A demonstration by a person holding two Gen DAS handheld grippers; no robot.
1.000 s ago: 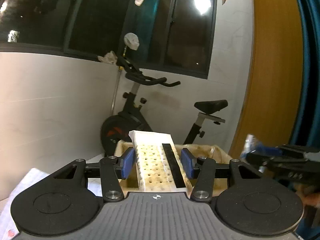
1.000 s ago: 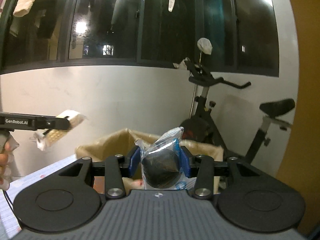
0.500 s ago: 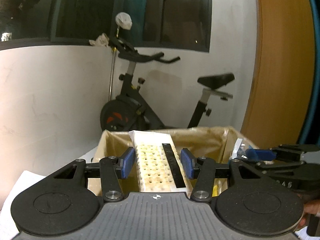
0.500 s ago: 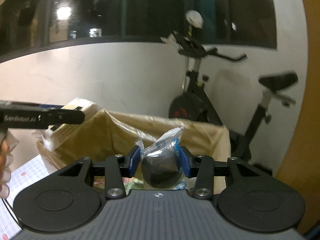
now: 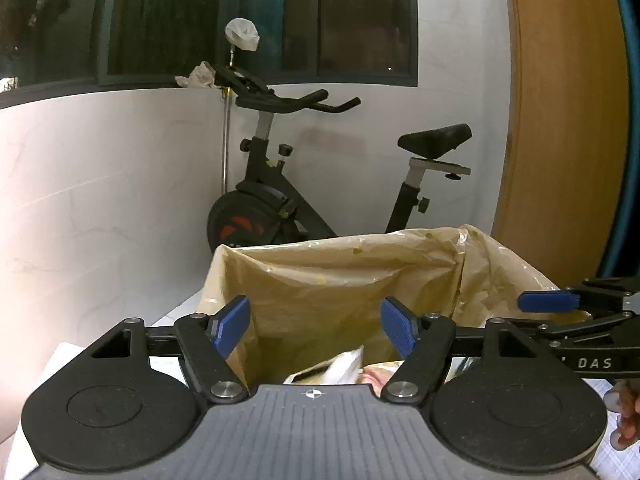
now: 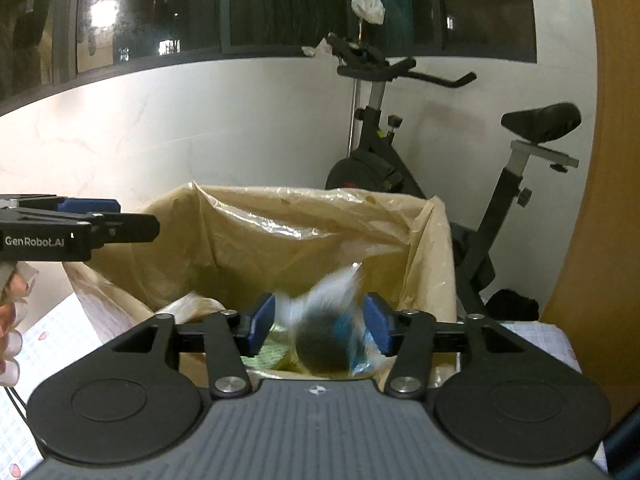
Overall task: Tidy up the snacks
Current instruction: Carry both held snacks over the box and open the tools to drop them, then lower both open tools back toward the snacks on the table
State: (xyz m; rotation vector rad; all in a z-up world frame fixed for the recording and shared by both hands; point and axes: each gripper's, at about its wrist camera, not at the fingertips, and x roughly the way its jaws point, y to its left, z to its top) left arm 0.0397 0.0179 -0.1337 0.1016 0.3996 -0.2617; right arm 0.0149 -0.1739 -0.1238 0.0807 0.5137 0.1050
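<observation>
Crinkled plastic-lined box (image 5: 340, 280) — round dark snack (image 6: 320, 342)

Glossy crinkled plastic liner (image 5: 344, 276), matt ribbed fingers (image 5: 232, 326)

- Warm, dim indoor light is cast over both views; the windows (image 5: 256, 20) are left black.
- Lamp glare is reflected in the glass (image 6: 104, 12).
- Straight lines are bowed by fisheye distortion at the edges.
- The wrapped snack (image 6: 324, 336) is smeared by motion blur.
- Elsewhere focus is kept.

Blurred dark round snack in clear wrapper (image 6: 324, 340) over the lined box (image 6: 320, 216).
</observation>
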